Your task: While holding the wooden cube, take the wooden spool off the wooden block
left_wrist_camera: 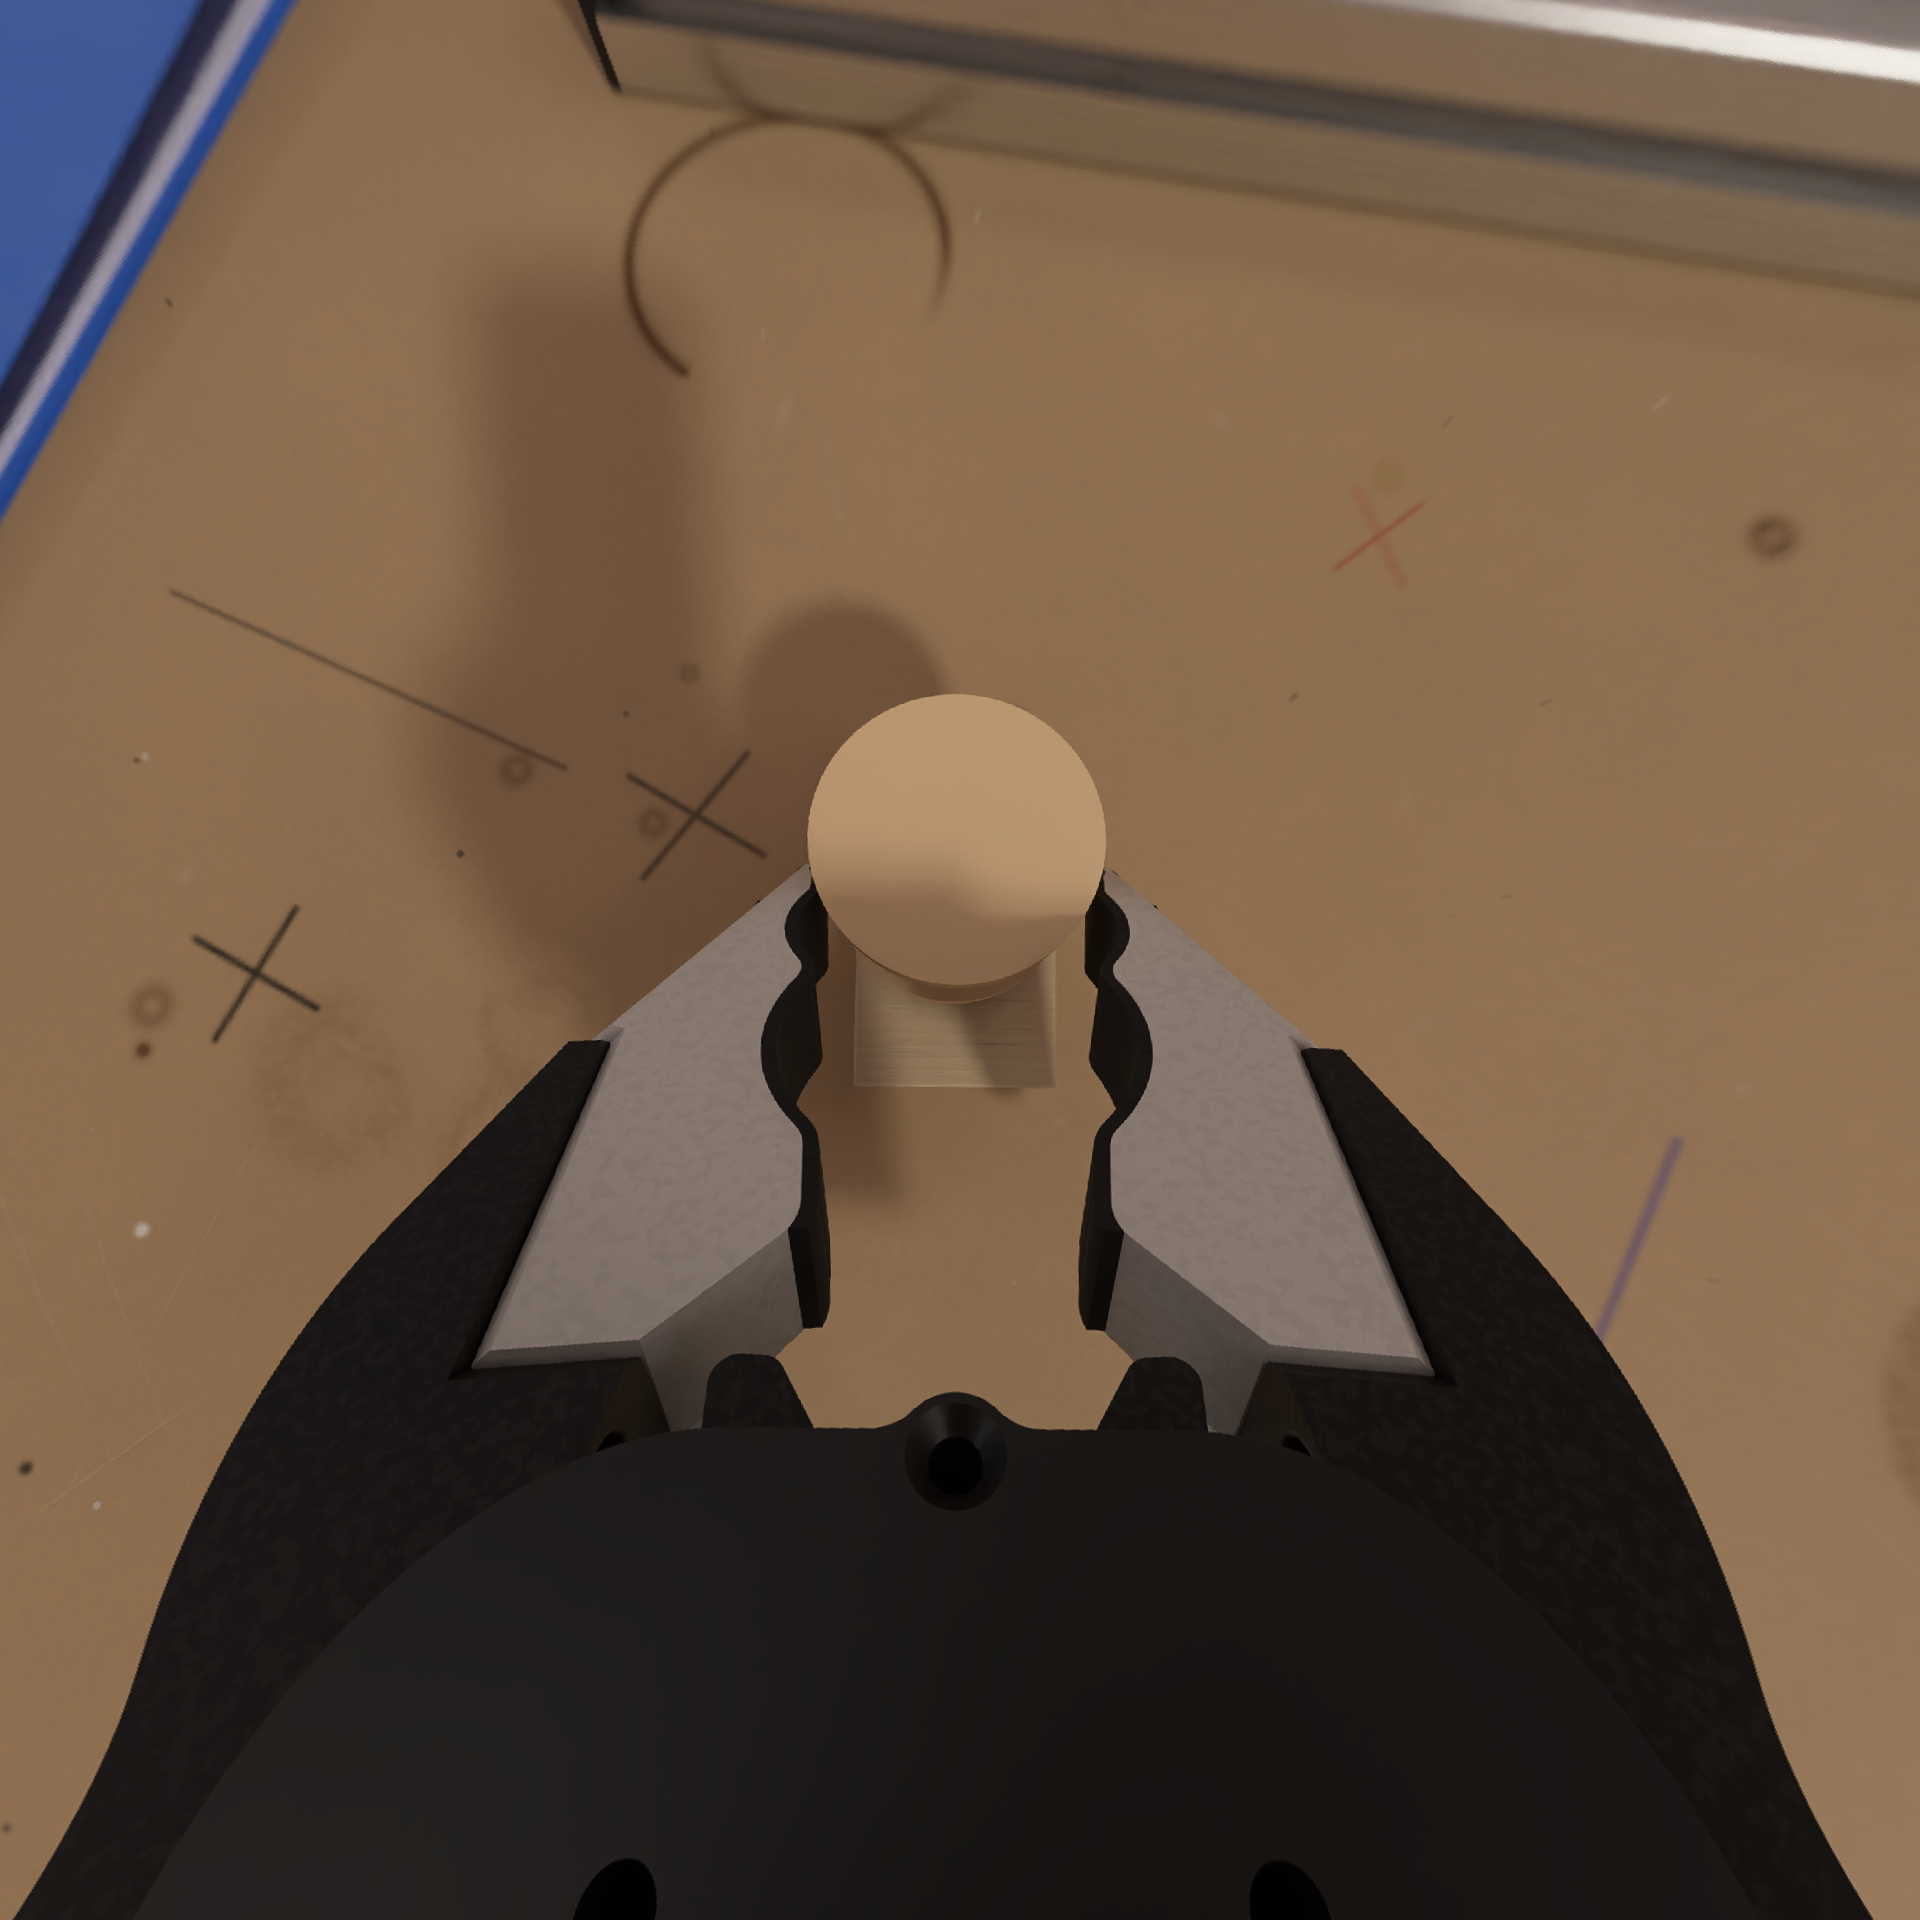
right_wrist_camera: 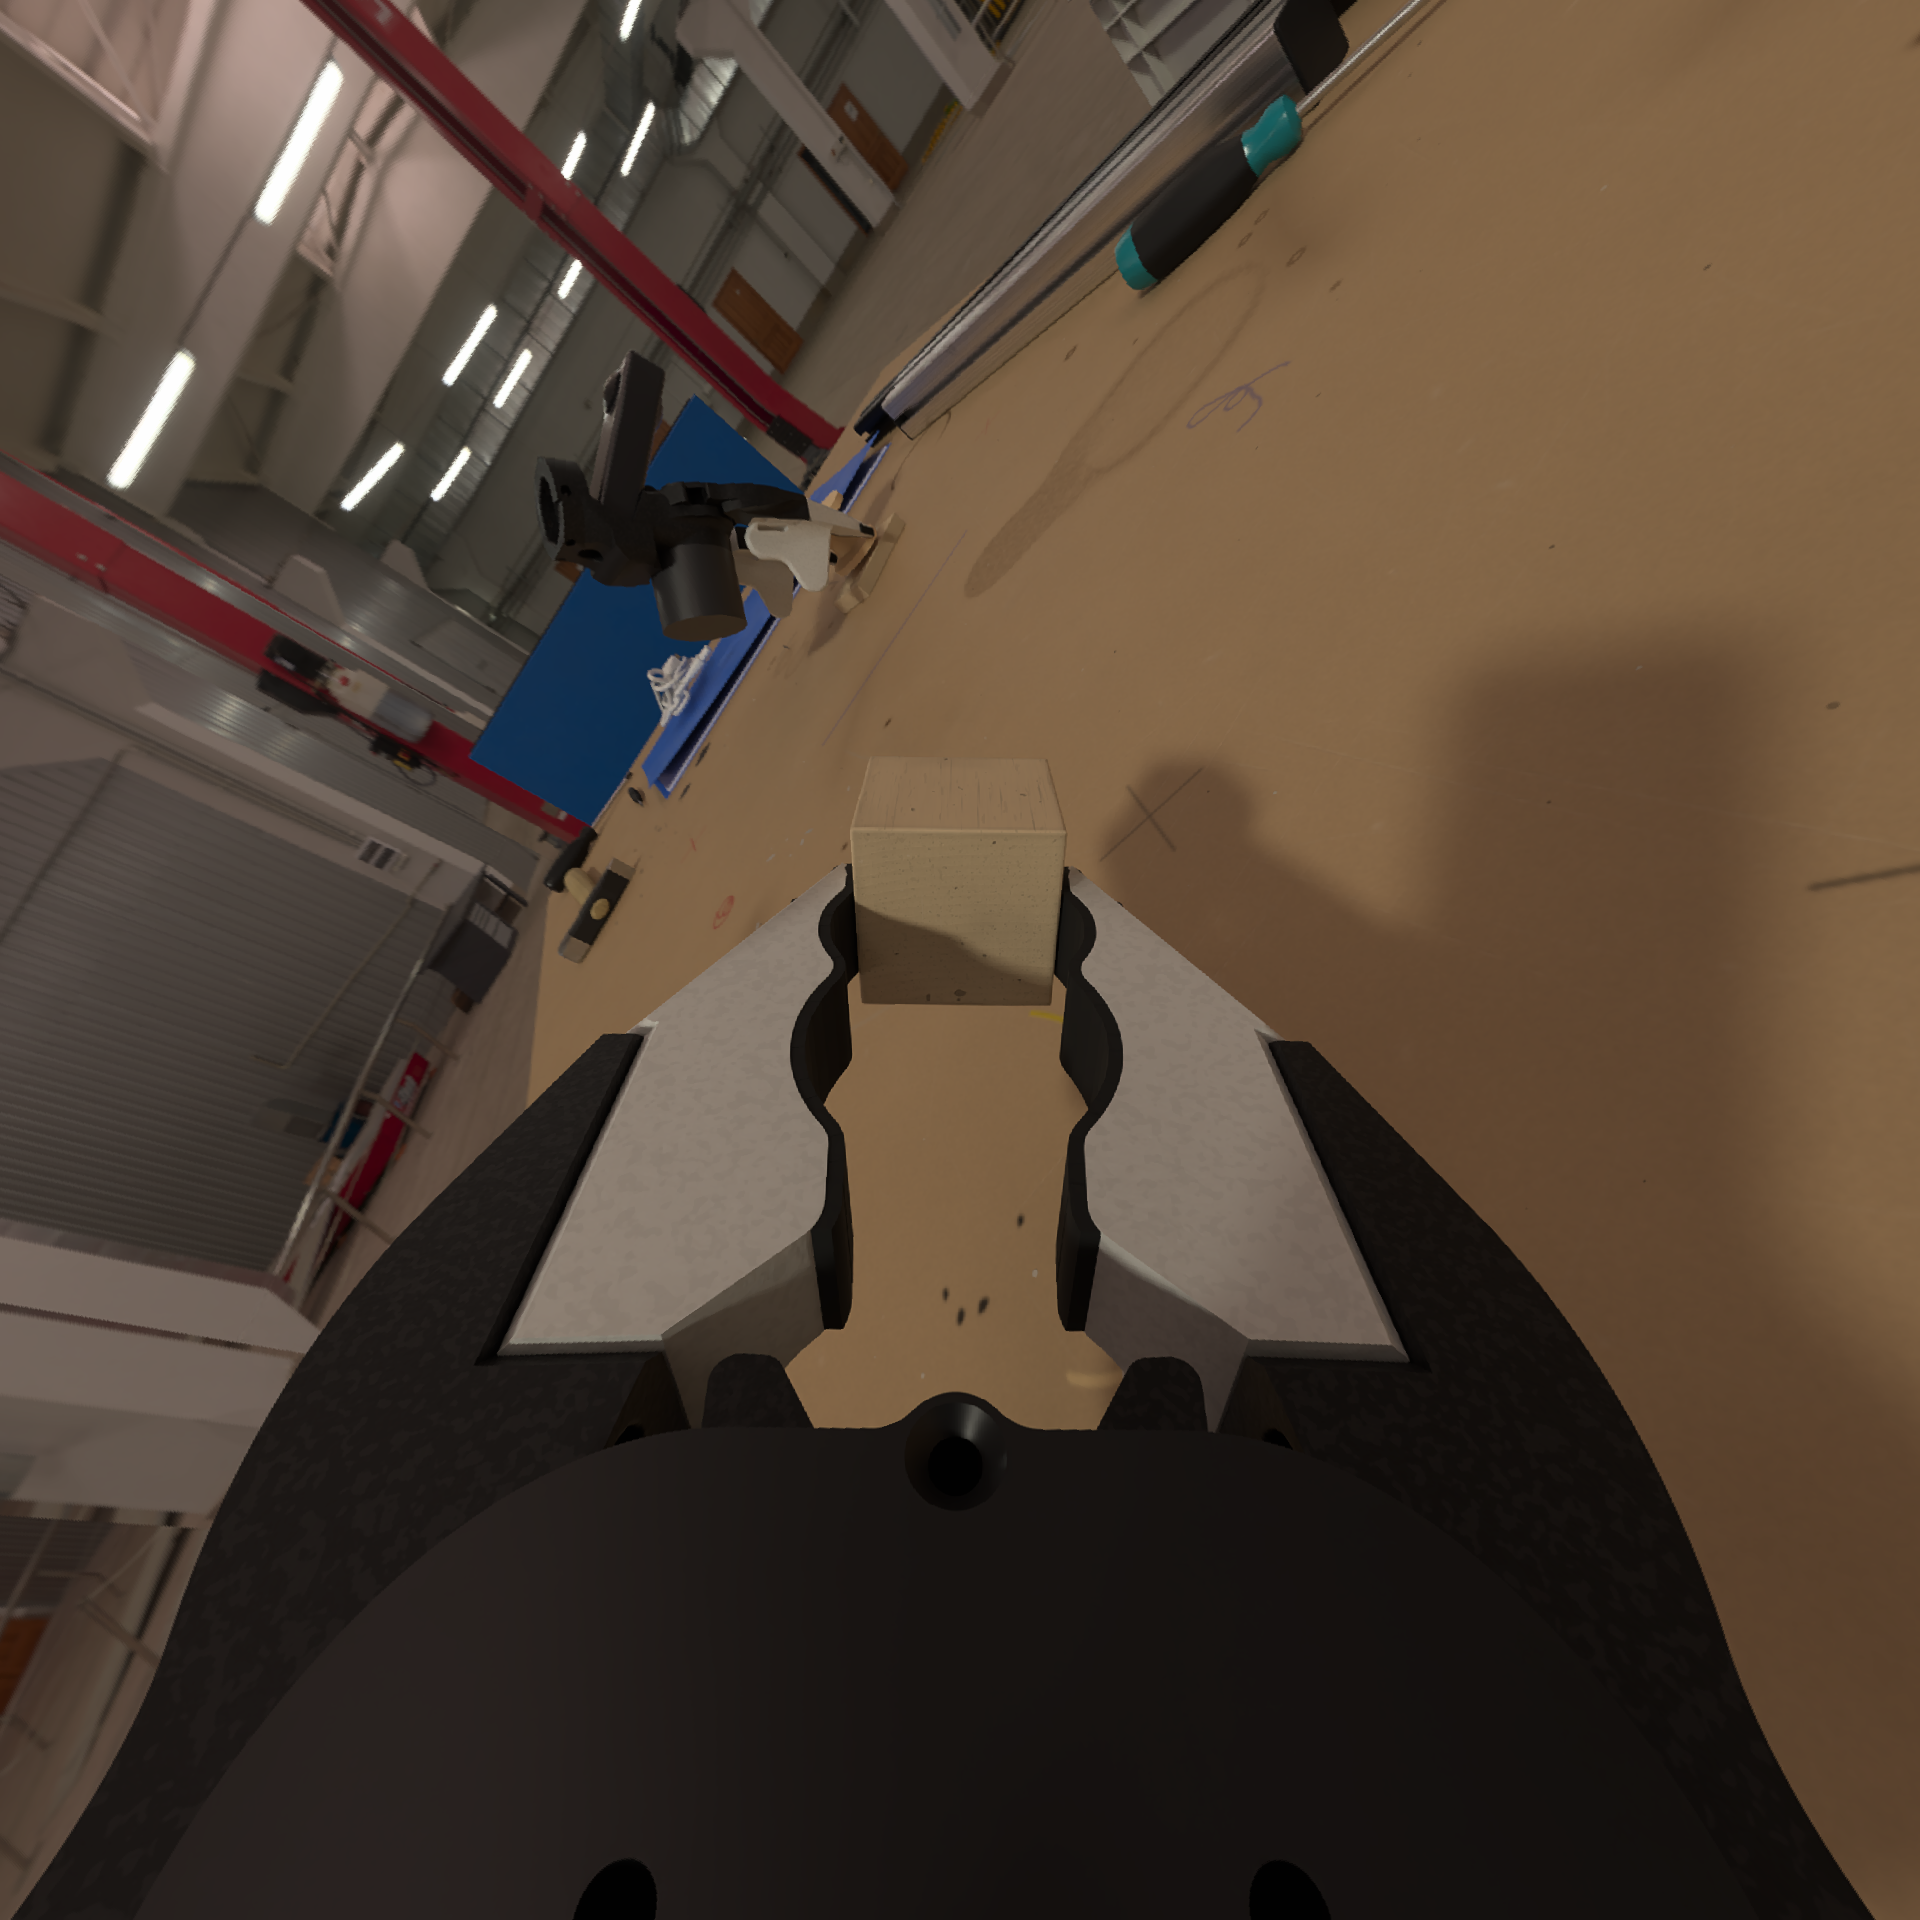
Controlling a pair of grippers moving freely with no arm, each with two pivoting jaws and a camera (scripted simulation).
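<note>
Items counted: one wooden spool (left_wrist_camera: 956, 842), axis upright, gripped by left gripper (left_wrist_camera: 956, 904) over one wooden block (left_wrist_camera: 954, 1034); right gripper (right_wrist_camera: 957, 914) clamps one wooden cube (right_wrist_camera: 957, 909).

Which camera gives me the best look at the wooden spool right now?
The left wrist view: the wooden spool sits large and centred between the left gripper fingertips, above the wooden block. In the right wrist view it is only a small, distant shape.
</note>
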